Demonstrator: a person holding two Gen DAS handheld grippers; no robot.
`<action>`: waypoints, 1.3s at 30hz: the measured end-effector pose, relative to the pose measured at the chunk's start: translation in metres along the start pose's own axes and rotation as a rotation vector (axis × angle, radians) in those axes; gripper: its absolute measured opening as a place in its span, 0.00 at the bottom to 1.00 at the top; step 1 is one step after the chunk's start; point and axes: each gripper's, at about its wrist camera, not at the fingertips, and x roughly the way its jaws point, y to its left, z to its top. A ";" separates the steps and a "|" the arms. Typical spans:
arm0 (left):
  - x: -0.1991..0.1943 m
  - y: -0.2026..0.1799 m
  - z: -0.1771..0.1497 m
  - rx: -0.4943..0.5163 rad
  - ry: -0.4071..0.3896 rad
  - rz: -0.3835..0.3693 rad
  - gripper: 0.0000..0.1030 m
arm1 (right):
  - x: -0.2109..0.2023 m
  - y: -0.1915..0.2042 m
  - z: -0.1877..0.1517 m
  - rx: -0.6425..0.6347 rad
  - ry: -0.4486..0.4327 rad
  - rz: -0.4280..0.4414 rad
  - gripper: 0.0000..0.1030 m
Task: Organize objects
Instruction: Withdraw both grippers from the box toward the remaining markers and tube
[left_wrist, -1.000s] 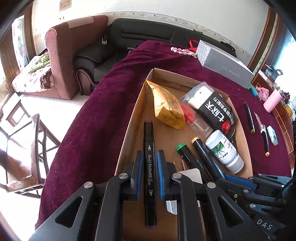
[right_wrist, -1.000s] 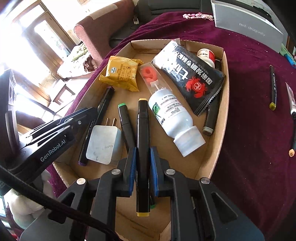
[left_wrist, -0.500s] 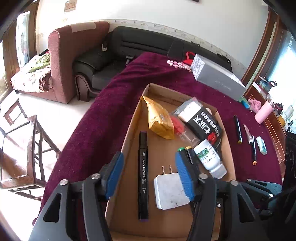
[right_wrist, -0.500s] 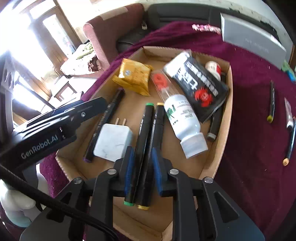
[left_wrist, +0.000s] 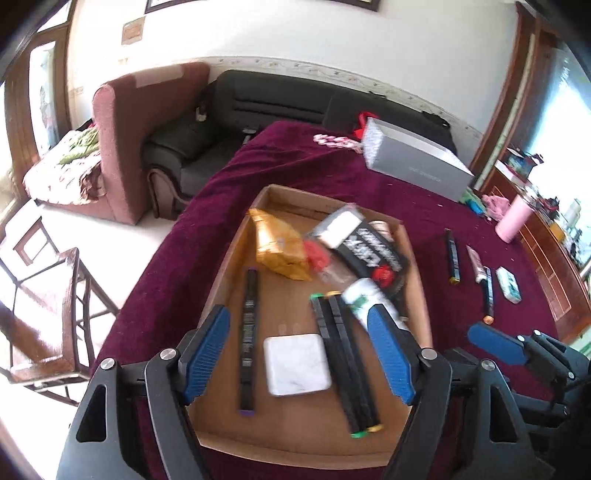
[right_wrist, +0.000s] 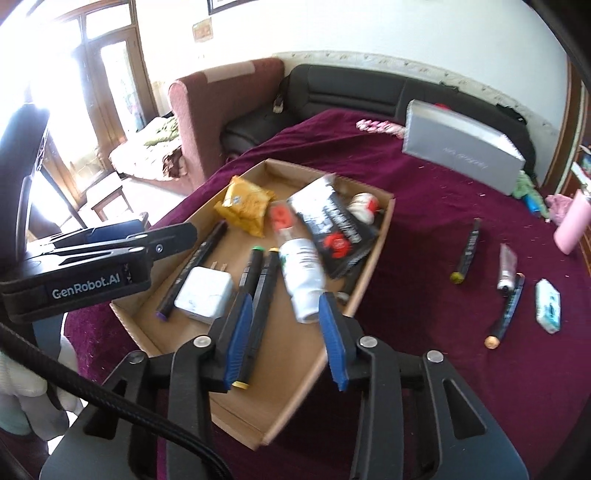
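both the left tongs (left_wrist: 299, 354) and right tongs (right_wrist: 286, 338) hang spread and empty over the cardboard box (right_wrist: 373, 254), so fetching a loose marker (right_wrist: 466, 254) off the table (right_wrist: 424, 295) seems next.

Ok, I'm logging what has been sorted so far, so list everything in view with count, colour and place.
cardboard tray: 1, brown, on the cloth
markers in tray: 3 seen, black; purple-tipped one left, green and yellow pair side by side
charger: 1, white, between the markers
snack pack: 1, yellow, far left in tray
black packet: 1, far right in tray
bottle: 1, white, right of the pair
markers on cloth: 2, black, right of tray
grey box: 1, far end
pink cup: 1, right edge
left gripper: open, above tray
right gripper: open, above tray
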 end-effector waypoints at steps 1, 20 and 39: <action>-0.002 -0.011 0.001 0.016 -0.003 -0.009 0.70 | -0.003 -0.005 0.000 0.004 -0.006 -0.005 0.36; 0.026 -0.191 -0.002 0.298 0.054 -0.100 0.69 | -0.046 -0.153 -0.035 0.245 -0.054 -0.137 0.36; 0.108 -0.265 0.025 0.425 0.116 -0.021 0.69 | -0.047 -0.298 -0.063 0.507 -0.073 -0.229 0.36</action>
